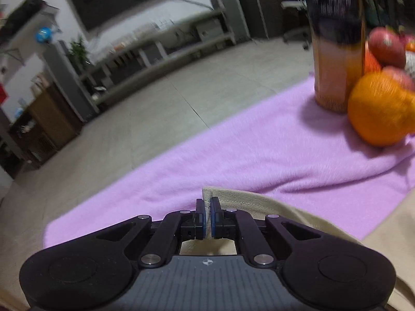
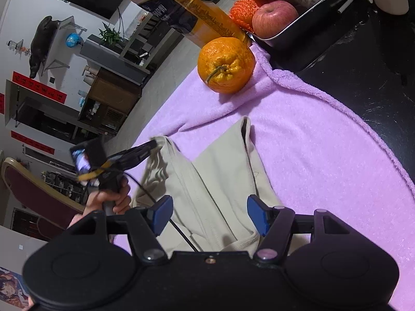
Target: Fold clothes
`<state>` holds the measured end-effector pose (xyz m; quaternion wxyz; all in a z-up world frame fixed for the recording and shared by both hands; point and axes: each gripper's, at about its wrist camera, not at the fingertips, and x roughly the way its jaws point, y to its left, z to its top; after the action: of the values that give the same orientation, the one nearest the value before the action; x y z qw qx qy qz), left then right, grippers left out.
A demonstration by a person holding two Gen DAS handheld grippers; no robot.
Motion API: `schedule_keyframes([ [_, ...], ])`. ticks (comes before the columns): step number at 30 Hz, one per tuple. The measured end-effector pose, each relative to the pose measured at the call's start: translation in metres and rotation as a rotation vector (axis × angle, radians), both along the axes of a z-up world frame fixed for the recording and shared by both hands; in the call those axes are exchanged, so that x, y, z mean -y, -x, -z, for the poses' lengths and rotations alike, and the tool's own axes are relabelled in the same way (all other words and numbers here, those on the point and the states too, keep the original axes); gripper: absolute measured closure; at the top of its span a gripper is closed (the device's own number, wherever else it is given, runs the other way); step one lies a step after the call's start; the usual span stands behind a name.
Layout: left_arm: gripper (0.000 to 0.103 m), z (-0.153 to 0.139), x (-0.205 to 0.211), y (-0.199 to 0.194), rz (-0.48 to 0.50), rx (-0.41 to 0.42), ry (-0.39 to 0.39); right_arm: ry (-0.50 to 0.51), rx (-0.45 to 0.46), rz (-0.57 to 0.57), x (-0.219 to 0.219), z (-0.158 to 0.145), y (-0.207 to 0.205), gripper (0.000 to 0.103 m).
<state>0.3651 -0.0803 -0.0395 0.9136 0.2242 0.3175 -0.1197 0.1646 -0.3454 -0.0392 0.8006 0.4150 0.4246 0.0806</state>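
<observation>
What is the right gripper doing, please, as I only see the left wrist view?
Observer: The right gripper is open; its fingers straddle the beige garment without pinching it.
Operator: Where does my left gripper hold it?
Observer: The left gripper pinches the garment's far left corner, the one farthest from the right gripper.
Operator: What lies beyond the orange?
Observer: Past the orange, a metal tray holding apples sits on a black table.

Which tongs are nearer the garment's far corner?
Left. The left tongs are shut on that corner of the garment; the right tongs hang open above its near end.
</observation>
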Motion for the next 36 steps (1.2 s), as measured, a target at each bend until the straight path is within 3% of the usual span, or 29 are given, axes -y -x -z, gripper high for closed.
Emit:
schedule_keyframes([
  [6, 0.099, -0.075, -0.052, 0.105, -0.082, 0.186, 0.087, -0.005, 0.051, 0.0, -0.001, -0.008, 0.013, 0.041],
  [8, 0.099, -0.086, -0.074, 0.148, -0.114, 0.204, 0.107, 0.004, 0.064, 0.001, -0.002, -0.009, 0.019, 0.041],
  [11, 0.096, -0.075, -0.109, 0.2, -0.206, 0.066, 0.163, 0.037, 0.061, 0.013, -0.003, -0.009, 0.03, 0.041],
  [13, 0.085, -0.058, -0.131, 0.23, -0.26, -0.05, 0.178, 0.045, 0.05, 0.031, -0.002, -0.008, 0.041, 0.041],
  [14, 0.085, -0.048, -0.142, 0.245, -0.282, -0.097, 0.186, 0.043, 0.048, 0.036, -0.001, -0.007, 0.048, 0.041],
  [18, 0.075, -0.03, -0.189, 0.29, -0.392, -0.163, 0.34, 0.049, 0.052, 0.055, 0.002, -0.006, 0.075, 0.038],
  [21, 0.072, -0.03, -0.213, 0.28, -0.485, -0.224, 0.513, 0.041, 0.032, 0.063, 0.001, 0.001, 0.083, 0.038],
  [24, 0.069, -0.029, -0.215, 0.252, -0.51, -0.288, 0.631, 0.04, 0.029, 0.048, -0.006, 0.007, 0.079, 0.041],
  [25, 0.068, -0.029, -0.211, 0.24, -0.507, -0.299, 0.648, 0.046, 0.034, 0.038, -0.01, 0.008, 0.077, 0.053],
  [27, 0.068, -0.022, -0.199, 0.224, -0.5, -0.308, 0.633, 0.069, 0.042, 0.013, -0.019, 0.01, 0.071, 0.062],
  [31, 0.068, 0.002, -0.184, 0.196, -0.505, -0.334, 0.597, 0.108, 0.026, 0.005, -0.028, 0.018, 0.061, 0.062],
  [36, 0.068, 0.027, -0.191, 0.182, -0.523, -0.375, 0.678, 0.11, -0.026, 0.045, -0.024, 0.031, 0.054, 0.062],
])
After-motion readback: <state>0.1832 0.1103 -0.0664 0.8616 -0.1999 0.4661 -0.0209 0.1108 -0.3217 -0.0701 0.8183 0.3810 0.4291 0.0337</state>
